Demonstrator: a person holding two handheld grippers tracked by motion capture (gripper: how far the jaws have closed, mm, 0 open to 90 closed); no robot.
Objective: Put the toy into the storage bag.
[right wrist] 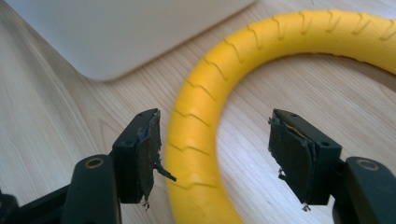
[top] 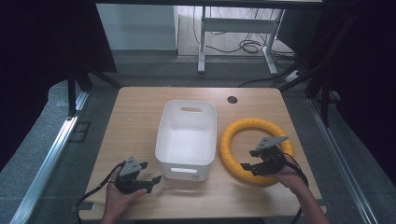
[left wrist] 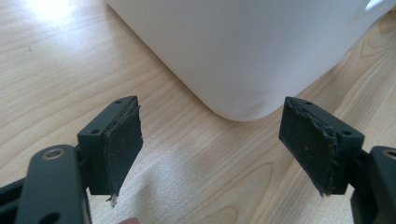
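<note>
On wooden table (top: 140, 116), white bin (top: 187, 140).

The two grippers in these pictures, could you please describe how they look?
The left gripper and the right gripper are black, each topped by a grey three-cornered plate and trailing a black cable. Their jaws carry worn, frayed black pads. The forearms are bare, without sleeves.

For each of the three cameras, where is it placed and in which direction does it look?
High view: above the person's side, looking forward and down on the table; both hands, left gripper and right gripper show.
Left gripper view: rides on the left gripper, facing a corner of the white bin; its open jaws show.
Right gripper view: rides on the right gripper, open jaws astride the yellow ring.
All views share the bin.
</note>
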